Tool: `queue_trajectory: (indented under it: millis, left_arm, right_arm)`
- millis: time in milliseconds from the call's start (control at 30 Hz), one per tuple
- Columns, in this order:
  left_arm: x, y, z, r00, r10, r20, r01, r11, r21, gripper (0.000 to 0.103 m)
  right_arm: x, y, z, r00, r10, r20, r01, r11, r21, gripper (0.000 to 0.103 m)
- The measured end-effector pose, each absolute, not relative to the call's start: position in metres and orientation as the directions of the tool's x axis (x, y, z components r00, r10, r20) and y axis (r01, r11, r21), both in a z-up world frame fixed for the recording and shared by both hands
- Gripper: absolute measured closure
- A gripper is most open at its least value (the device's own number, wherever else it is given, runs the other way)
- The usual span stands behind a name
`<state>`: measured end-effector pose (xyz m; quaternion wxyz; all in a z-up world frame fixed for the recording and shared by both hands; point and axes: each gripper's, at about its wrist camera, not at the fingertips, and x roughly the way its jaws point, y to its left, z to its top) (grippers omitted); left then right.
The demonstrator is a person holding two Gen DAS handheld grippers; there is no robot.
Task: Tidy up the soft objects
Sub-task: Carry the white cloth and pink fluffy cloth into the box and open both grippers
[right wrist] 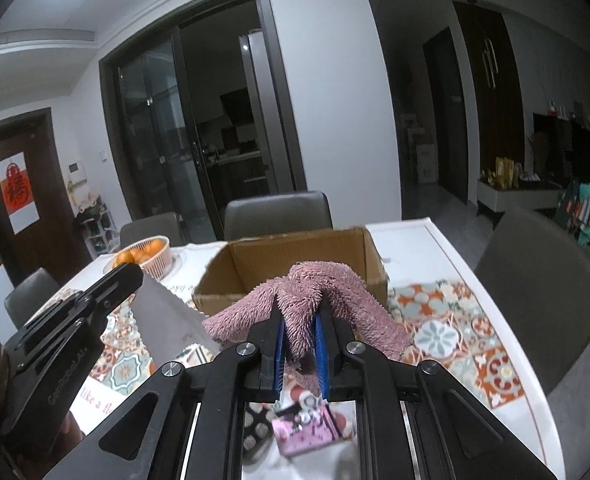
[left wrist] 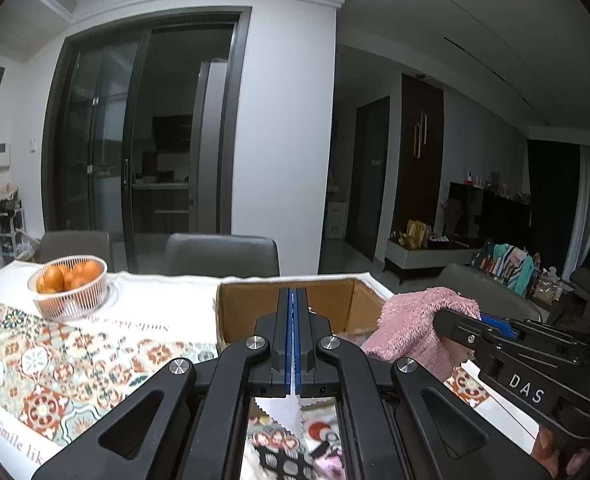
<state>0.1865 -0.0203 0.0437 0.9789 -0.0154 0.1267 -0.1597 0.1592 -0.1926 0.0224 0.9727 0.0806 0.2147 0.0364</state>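
Observation:
My right gripper (right wrist: 299, 304) is shut on a fluffy pink cloth (right wrist: 319, 284), which bunches up between the blue pads and droops to both sides in front of an open cardboard box (right wrist: 295, 252). In the left wrist view the same pink cloth (left wrist: 411, 328) hangs from the right gripper (left wrist: 441, 316) beside the box (left wrist: 247, 308). My left gripper (left wrist: 293, 294) is shut on a thin whitish cloth (left wrist: 283, 402) with a zigzag edge. The right wrist view shows that cloth (right wrist: 163, 316) hanging from the left gripper (right wrist: 133, 276), left of the box.
A white basket of oranges (left wrist: 69, 292) stands at the table's far left. A patterned tablecloth (left wrist: 55, 360) covers the table. Grey chairs (right wrist: 279, 212) line the far side and right. Small pink patterned items (right wrist: 311, 428) lie below the right gripper.

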Motion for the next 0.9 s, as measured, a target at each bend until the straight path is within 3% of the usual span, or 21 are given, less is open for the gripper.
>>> queue_trajectory:
  millis: [433, 900]
  left_arm:
    - [0.219, -0.025, 0.071, 0.926, -0.327, -0.187, 0.325, 0.945, -0.042, 0.101]
    - [0.266, -0.038, 0.073, 0.916, -0.357, -0.182, 0.356, 0.934, -0.038, 0.101]
  right_arm:
    - [0.187, -0.188, 0.046, 0.928, 0.122, -0.351, -0.073, 0.986, 0.151, 0.089]
    - [0.232, -0.19, 0.047, 0.925, 0.144, -0.353, -0.095, 0.984, 0.153, 0.089]
